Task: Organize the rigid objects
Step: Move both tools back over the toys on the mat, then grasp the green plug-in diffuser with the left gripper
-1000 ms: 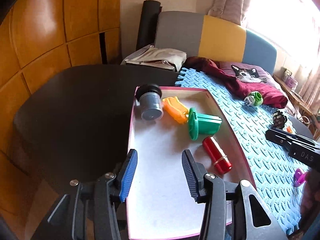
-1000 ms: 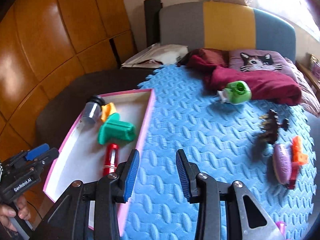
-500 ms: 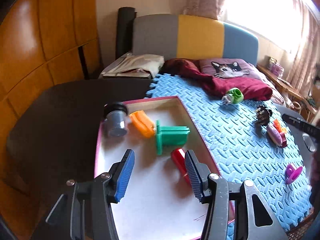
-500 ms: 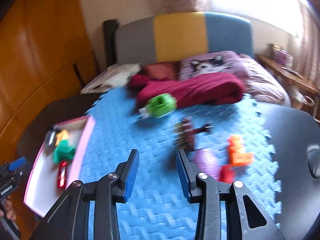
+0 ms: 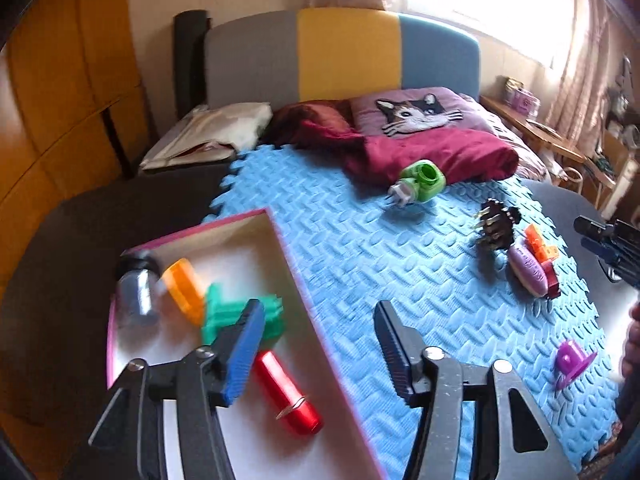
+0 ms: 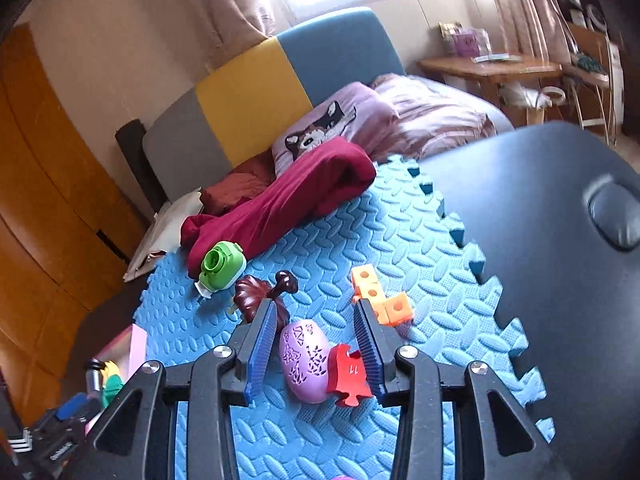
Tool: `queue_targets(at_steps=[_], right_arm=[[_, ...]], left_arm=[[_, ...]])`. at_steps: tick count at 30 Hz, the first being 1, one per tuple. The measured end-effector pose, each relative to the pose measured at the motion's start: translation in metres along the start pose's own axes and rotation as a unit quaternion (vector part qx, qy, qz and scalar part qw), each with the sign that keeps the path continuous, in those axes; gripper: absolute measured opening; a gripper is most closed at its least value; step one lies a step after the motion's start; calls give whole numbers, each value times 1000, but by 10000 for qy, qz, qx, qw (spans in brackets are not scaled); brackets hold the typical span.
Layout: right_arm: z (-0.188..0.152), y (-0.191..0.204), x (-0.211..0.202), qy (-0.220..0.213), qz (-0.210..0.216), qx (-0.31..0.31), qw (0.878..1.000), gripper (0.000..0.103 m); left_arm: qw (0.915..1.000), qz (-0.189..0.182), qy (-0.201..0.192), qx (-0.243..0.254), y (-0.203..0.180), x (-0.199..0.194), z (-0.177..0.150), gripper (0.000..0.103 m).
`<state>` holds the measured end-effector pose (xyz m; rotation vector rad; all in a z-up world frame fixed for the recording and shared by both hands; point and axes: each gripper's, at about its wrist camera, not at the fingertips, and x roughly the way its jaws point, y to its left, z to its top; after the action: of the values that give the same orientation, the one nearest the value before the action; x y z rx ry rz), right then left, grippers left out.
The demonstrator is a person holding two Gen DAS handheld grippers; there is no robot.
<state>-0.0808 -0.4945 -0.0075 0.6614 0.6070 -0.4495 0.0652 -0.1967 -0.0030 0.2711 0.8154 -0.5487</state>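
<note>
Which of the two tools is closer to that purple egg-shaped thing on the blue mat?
Right. The right tool hovers just above the purple egg, which shows between its open fingers. The left tool is over the tray edge, well across the mat from the egg.

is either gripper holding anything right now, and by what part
Nothing is held. The left gripper stands open over the tray edge, its jaws just opening. The right gripper is open around the purple egg and red piece, pads not touching.
</note>
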Motion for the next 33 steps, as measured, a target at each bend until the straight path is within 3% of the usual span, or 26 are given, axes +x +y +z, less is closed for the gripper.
queue_targets(at_steps=[4, 6, 12, 17, 21, 25, 31, 32, 33], right_arm=[[-1, -1, 3, 66, 65, 154, 9998, 40], [-2, -1, 2, 73, 78, 148, 9998, 40], [-4, -1, 5, 201, 168, 197, 9995, 42], [-3, -2, 6, 243, 235, 268, 9991, 42], [-3, -5, 8, 298, 320, 362, 9984, 43], [-3, -5, 9, 330, 384, 394, 9979, 43], [-3, -4, 8, 335, 458, 407, 9976, 43], [-3, -4, 8, 331, 453, 404, 9976, 43], [-3, -4, 8, 316, 435, 395, 9978, 43]], left_arm=[[9996, -176, 24, 213, -21, 21, 24, 67], [9992, -187, 43, 351, -33, 35, 38, 76], [9961, -139, -44, 875, -71, 77, 77, 80], [9875, -177, -131, 1560, -102, 111, 101, 80], [9751, -42, -178, 2208, -123, 137, 108, 81], [9663, -68, -164, 2568, -135, 156, 111, 81], [9635, -143, -74, 2671, -143, 181, 117, 80], [9659, -219, -30, 2578, -141, 185, 119, 78], [9682, -367, 63, 2474, -139, 188, 120, 61]])
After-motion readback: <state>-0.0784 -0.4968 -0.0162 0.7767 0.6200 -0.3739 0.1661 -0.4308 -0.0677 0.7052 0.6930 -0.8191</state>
